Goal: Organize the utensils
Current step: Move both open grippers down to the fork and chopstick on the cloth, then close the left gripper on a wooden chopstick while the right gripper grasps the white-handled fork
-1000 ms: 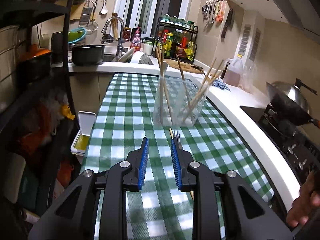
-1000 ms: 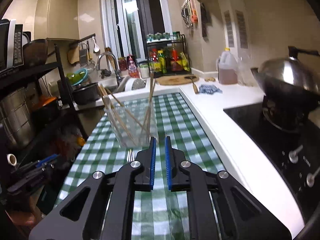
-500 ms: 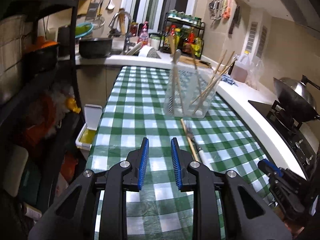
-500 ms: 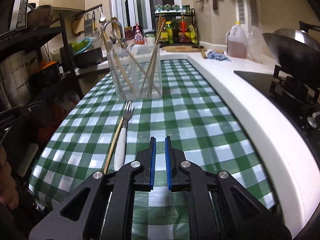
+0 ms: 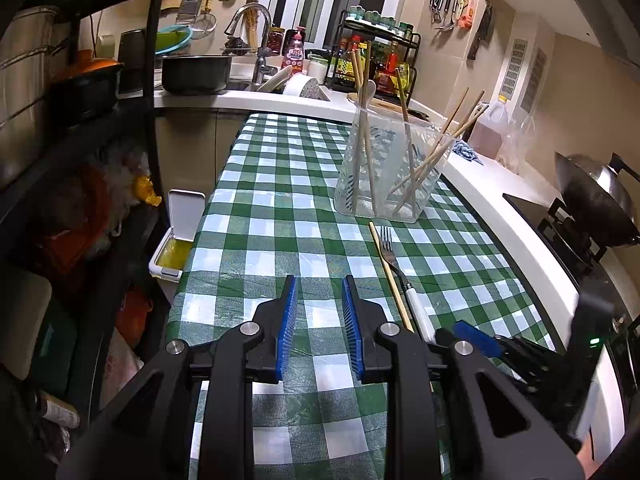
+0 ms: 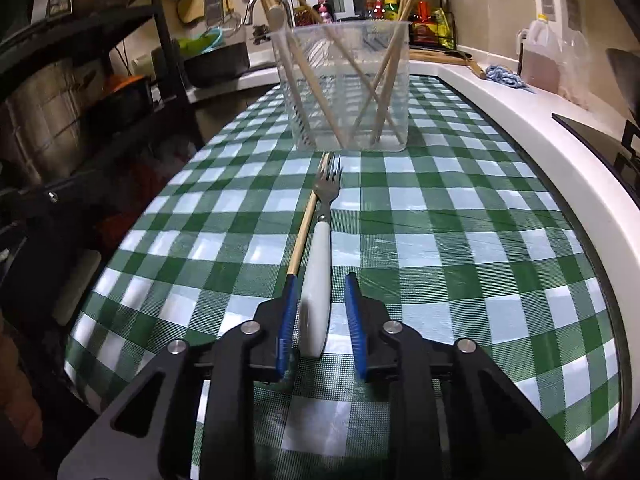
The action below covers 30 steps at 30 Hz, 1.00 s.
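Note:
A fork with a white handle lies on the green checked tablecloth, tines toward a clear plastic container that holds several chopsticks and a white spoon. A single wooden chopstick lies along the fork's left side. My right gripper is low over the cloth, its jaws opening, with the fork's handle end between them and a gap on the right side. My left gripper hovers open and empty left of the fork; the container stands farther back.
A white counter edge runs along the right, with a wok on the stove beyond it. A black shelf of pots lines the left, with a small white bin at the table's left edge. The sink and bottles are at the back.
My right gripper dropped down to the cloth and came up to the fork, and its jaws widened around the handle. My left gripper sank slightly, jaws unchanged.

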{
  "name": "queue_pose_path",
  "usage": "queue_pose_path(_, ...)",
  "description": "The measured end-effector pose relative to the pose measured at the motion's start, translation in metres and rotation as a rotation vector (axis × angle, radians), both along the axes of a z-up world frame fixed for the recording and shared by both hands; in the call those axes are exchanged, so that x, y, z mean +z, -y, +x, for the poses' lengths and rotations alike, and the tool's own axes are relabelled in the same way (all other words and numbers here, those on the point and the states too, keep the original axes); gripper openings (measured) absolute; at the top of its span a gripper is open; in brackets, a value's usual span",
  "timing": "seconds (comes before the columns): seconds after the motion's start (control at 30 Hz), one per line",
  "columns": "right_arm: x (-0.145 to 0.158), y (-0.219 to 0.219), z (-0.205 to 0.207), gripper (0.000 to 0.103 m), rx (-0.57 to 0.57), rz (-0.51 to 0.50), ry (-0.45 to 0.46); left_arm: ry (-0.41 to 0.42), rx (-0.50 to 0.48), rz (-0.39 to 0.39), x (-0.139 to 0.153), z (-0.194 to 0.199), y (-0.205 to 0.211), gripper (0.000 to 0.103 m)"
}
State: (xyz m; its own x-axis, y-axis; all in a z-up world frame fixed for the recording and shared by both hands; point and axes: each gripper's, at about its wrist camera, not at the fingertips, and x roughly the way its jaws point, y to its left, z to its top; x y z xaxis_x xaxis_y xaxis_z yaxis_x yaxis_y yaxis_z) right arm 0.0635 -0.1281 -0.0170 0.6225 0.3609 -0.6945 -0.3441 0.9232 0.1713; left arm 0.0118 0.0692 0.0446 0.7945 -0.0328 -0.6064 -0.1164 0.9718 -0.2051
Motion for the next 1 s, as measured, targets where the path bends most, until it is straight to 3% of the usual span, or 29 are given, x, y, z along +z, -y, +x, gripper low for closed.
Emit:
queue_pose_path(0.23,-0.011,-0.006,0.008,0.030,0.000,-0.046,-0.024,-0.004,0.000,0.005,-0.002,-0.001,0.000,0.023)
queue_pose_path(0.3,-0.013,-0.008,0.009,0.026,0.006,-0.049,-0.035,-0.003,0.002,0.003,-0.002,0.000,-0.001,0.023)
queue_pose_path(0.33,-0.013,-0.007,0.010,0.019,0.006,-0.053,-0.035,-0.003,0.002,0.003,-0.002,-0.001,-0.001,0.023)
queue_pose_path(0.4,-0.014,-0.005,0.009,0.018,-0.001,-0.058,-0.034,-0.005,0.002,0.003,-0.003,0.000,-0.001,0.023)
queue_pose_path(1.0,-0.015,0.073,-0.016,0.018,-0.179,-0.029,0.006,-0.051,-0.048,0.029,-0.028,0.010,0.025,0.023)
